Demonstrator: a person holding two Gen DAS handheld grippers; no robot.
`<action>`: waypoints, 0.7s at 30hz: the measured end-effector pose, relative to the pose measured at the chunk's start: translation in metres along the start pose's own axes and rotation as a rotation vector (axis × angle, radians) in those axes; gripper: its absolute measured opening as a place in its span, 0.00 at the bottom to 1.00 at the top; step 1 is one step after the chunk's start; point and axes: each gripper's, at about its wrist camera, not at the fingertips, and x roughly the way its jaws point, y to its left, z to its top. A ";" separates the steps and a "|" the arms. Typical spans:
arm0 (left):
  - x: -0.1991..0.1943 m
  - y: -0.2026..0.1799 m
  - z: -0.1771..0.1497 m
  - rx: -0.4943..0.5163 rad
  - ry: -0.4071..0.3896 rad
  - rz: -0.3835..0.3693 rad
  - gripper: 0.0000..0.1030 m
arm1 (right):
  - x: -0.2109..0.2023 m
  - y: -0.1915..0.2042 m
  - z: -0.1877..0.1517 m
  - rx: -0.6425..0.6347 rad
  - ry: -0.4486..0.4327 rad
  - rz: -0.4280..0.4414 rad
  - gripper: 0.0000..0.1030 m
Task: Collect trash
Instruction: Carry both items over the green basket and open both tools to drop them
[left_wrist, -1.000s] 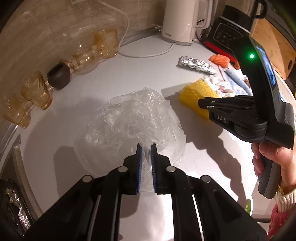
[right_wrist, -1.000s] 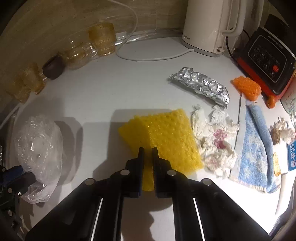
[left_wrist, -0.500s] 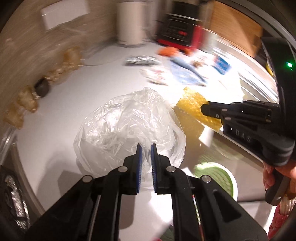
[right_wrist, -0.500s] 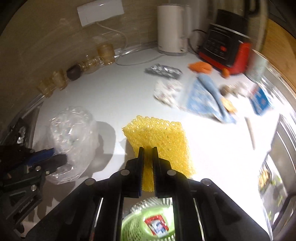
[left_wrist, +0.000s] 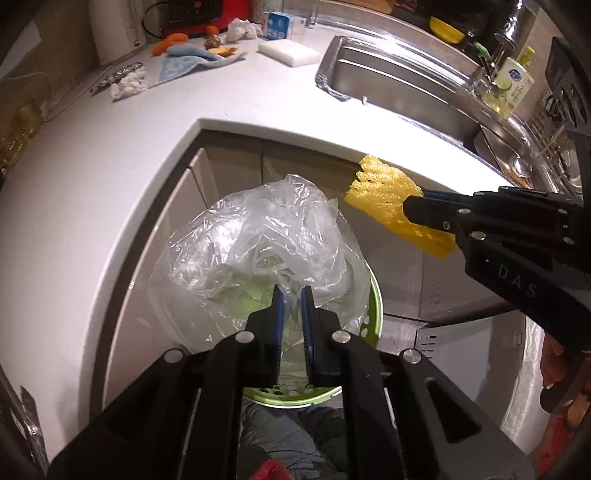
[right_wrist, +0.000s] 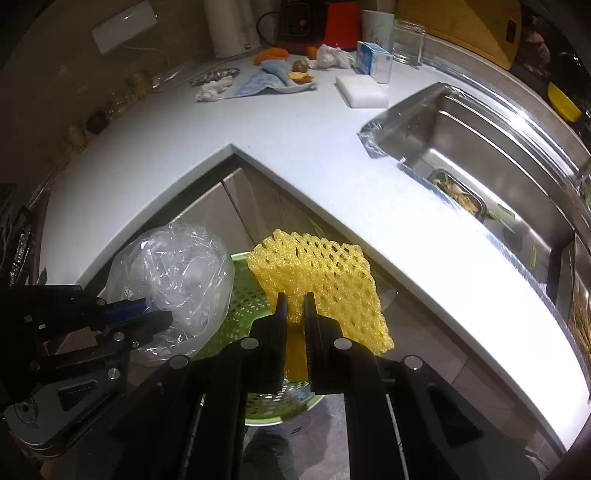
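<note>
My left gripper (left_wrist: 291, 291) is shut on a crumpled clear plastic bag (left_wrist: 258, 240) and holds it over a green perforated bin (left_wrist: 373, 317) on the floor. My right gripper (right_wrist: 294, 297) is shut on a yellow foam net (right_wrist: 321, 284) and holds it above the same green bin (right_wrist: 236, 295). The bag (right_wrist: 173, 273) and the left gripper (right_wrist: 155, 314) show at the left of the right wrist view. The net (left_wrist: 388, 206) and the right gripper (left_wrist: 410, 212) show at the right of the left wrist view.
The white L-shaped counter (right_wrist: 295, 155) carries crumpled tissue (right_wrist: 214, 88), foil (right_wrist: 214, 75), a blue cloth (right_wrist: 266, 79), orange peel (right_wrist: 271, 54), a white sponge (right_wrist: 362, 94) and a carton (right_wrist: 373, 61). A steel sink (right_wrist: 480, 147) lies at the right. Cabinet doors (right_wrist: 236, 206) stand behind the bin.
Both grippers have moved off the counter and down, carrying the bag and the net over the green bin. The counter items now lie far behind.
</note>
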 end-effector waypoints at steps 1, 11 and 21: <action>0.004 -0.003 -0.003 0.005 0.006 -0.002 0.09 | 0.000 -0.004 -0.005 0.012 0.003 0.003 0.10; 0.036 -0.011 -0.020 -0.009 0.061 0.008 0.54 | -0.001 -0.015 -0.034 0.024 0.028 0.028 0.10; 0.011 -0.001 -0.019 -0.040 0.022 0.041 0.76 | -0.007 -0.012 -0.037 0.004 0.023 0.043 0.11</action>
